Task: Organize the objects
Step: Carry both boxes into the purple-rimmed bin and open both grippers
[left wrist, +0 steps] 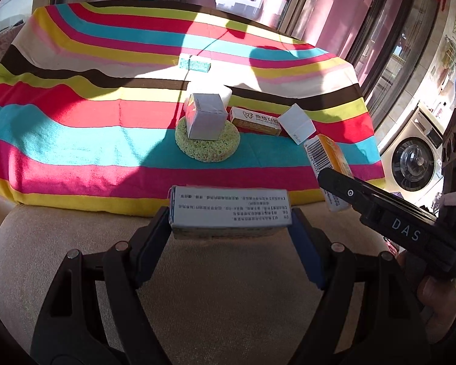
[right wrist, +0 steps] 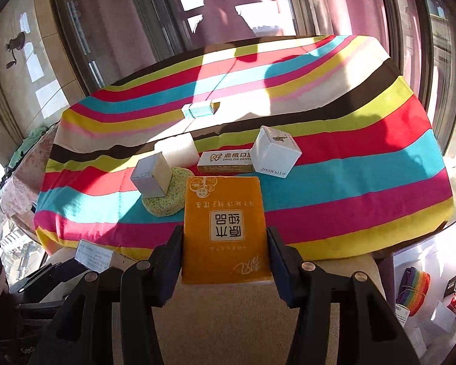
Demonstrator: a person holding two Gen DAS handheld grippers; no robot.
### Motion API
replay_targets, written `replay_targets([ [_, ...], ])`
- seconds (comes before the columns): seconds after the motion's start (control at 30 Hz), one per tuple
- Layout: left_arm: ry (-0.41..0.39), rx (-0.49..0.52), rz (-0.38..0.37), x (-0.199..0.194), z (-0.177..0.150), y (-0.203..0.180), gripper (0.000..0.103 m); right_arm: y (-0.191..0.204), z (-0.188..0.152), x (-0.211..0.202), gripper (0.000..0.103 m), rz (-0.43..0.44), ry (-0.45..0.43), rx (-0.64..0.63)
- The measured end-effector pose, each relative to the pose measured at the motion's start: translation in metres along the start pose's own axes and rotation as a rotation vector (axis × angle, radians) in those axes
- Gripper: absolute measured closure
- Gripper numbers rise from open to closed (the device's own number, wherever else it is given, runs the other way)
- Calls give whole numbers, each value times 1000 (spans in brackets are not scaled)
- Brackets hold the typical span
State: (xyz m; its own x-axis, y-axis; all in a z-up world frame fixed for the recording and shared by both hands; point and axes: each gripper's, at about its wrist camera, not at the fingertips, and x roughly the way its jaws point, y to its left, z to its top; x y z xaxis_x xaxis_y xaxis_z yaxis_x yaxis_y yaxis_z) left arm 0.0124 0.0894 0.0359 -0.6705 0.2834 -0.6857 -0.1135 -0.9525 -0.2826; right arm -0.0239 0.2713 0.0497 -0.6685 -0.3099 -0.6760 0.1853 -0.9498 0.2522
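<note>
1. Your left gripper (left wrist: 229, 222) is clamped across the ends of a flat white box with printed text (left wrist: 229, 211); both blue-lined pads press on it, and the box is held level over the beige cushion (left wrist: 228, 273), just short of the table edge.
2. Your right gripper (right wrist: 225, 252) is closed on an orange tissue pack (right wrist: 225, 228), pads against its two long sides; the pack stands out forward between the fingers, above the near edge of the striped tablecloth (right wrist: 364, 188).
3. In the left wrist view the right gripper enters from the right, with the same pack gripped and its barcode end uppermost.
4. On the cloth, past both tools: a grey-white carton (left wrist: 205, 117) stands tilted on a round green sponge pad (left wrist: 206, 146).
5. Just behind the carton lies a white block (right wrist: 177, 152). Beside it, a gold-and-white dental box (right wrist: 225, 161) lies flat, and a white cube box (right wrist: 273, 153) leans on one edge, touching the dental box.
6. Farther back, well apart from that group, a teal patterned packet (left wrist: 194, 63) lies flat.
7. At the far right of the right wrist view, a clear bin (right wrist: 425, 289) holds a rainbow-striped item and small boxes.
</note>
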Motion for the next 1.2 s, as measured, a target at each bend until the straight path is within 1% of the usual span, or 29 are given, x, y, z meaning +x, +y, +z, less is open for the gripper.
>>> replay_targets([
  [0.2,2,77,-2,0,-4,-23,23,-15,-14,-19,50,-44,6,35],
  [0.43,12,110,-13,1,-8,-41,23,-28,-28,-41,50,-109,-14,53],
  [0.73,30,178,-63,5,-12,-73,23,-52,-45,-62,50,-192,-27,105],
  [0.9,42,217,-90,10,-14,-91,23,-67,-55,-73,50,-256,-29,135],
  [1.03,49,240,-106,12,-16,-105,23,-83,-63,-82,50,-289,-22,176],
  [1.2,61,270,-146,15,-19,-124,23,-107,-74,-92,50,-336,-4,233],
])
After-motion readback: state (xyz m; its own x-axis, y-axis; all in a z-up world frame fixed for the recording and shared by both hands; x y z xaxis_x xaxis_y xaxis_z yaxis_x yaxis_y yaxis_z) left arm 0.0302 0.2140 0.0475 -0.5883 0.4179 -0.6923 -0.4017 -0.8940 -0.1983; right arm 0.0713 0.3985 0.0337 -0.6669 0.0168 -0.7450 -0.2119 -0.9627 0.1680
